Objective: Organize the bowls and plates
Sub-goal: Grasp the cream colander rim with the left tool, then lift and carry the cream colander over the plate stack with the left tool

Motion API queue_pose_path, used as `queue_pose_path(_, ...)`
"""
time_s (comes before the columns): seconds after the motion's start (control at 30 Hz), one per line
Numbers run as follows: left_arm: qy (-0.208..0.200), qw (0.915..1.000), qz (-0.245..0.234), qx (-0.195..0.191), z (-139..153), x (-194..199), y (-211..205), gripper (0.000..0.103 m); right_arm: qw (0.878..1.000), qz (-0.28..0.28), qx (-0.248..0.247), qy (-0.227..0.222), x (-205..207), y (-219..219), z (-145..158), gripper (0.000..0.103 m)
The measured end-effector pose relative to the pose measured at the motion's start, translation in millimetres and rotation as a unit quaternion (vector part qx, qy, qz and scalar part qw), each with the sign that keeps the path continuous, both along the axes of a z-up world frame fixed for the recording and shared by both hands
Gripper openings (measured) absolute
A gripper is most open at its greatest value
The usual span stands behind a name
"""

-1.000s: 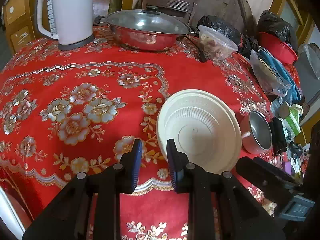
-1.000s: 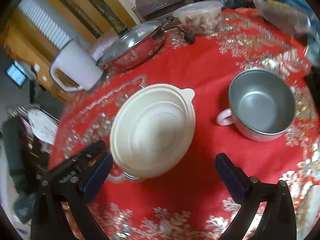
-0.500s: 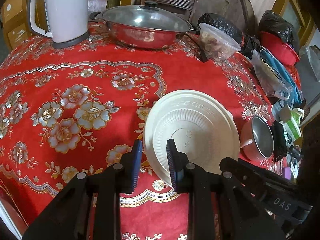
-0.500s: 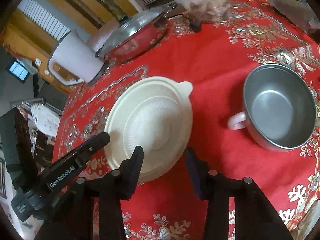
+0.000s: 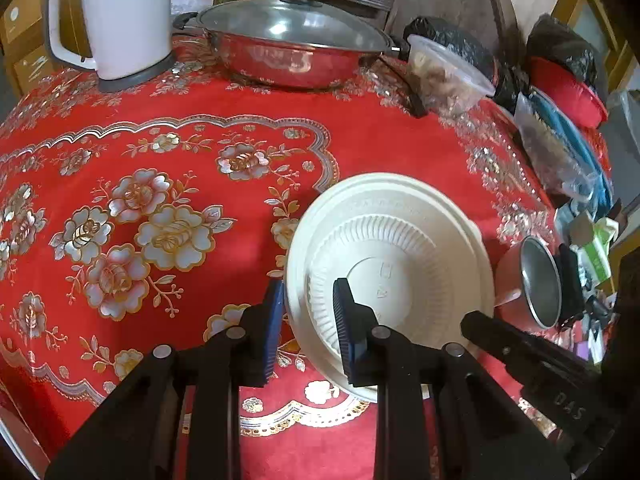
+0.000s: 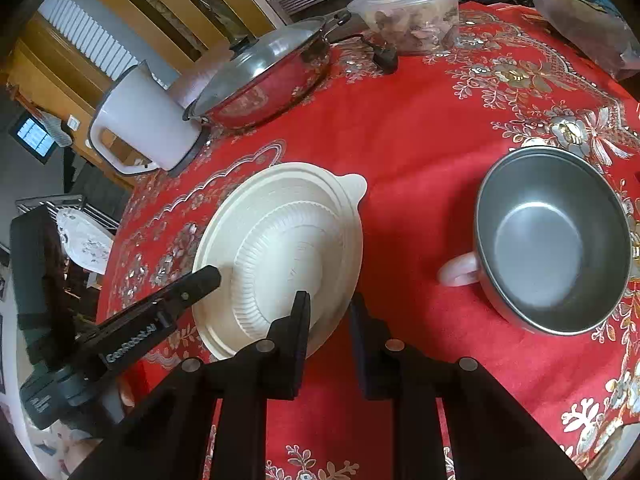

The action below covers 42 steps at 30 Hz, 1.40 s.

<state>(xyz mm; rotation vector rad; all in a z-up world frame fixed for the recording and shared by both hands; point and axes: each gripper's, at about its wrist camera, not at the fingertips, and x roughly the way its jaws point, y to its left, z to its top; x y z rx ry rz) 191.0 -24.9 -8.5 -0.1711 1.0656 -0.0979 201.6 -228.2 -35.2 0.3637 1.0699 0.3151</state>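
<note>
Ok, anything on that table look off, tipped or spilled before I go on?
Nothing spilled. The cream plastic bowl lies upside down on the red tablecloth, both tools at its near rim: left tool, right tool. The steel cup stands upright and empty beside it.

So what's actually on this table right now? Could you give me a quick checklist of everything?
Surface: red floral tablecloth, round table.
Job's things: cream plastic bowl upside down; steel bowl with pale handle, upright, empty, apart from it.
Clutter: white kettle, lidded steel wok, clear food tub, bags at far edge.
Grippers: left tool and right tool each straddle the cream bowl's rim; neither visibly clamped.
Cables: black plug and cord by the wok.
Surroundings: wooden furniture, dish rack.
</note>
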Motion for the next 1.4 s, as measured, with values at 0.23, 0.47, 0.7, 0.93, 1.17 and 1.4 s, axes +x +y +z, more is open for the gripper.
queue_pose_path(0.23,0.006,0.9999,-0.009,0.006,-4,-3,4,0.011,1.000,0.006,-0.017,-0.015,-6,3,10,0.020)
queue_pose_path(0.47,-0.001,1.0000,-0.005,-0.006,4,-14,15,0.011,0.999,0.016,-0.019,-0.024,-18,13,19,0.020)
queue_pose_path(0.7,-0.013,0.9997,0.010,-0.017,19,-43,38,0.011,0.998,0.039,-0.018,-0.037,-35,34,34,0.021)
queue_pose_path(0.93,-0.046,0.9983,0.035,-0.001,41,-82,68,0.012,0.996,0.075,-0.015,-0.054,-55,69,47,0.022)
queue_pose_path(1.17,-0.070,0.9950,0.072,0.008,49,-114,106,0.012,0.991,0.116,-0.013,-0.069,-80,110,56,0.023)
queue_pose_path(1.4,-0.082,0.9920,0.095,0.009,51,-142,134,0.012,0.986,0.148,-0.011,-0.073,-96,141,60,0.024)
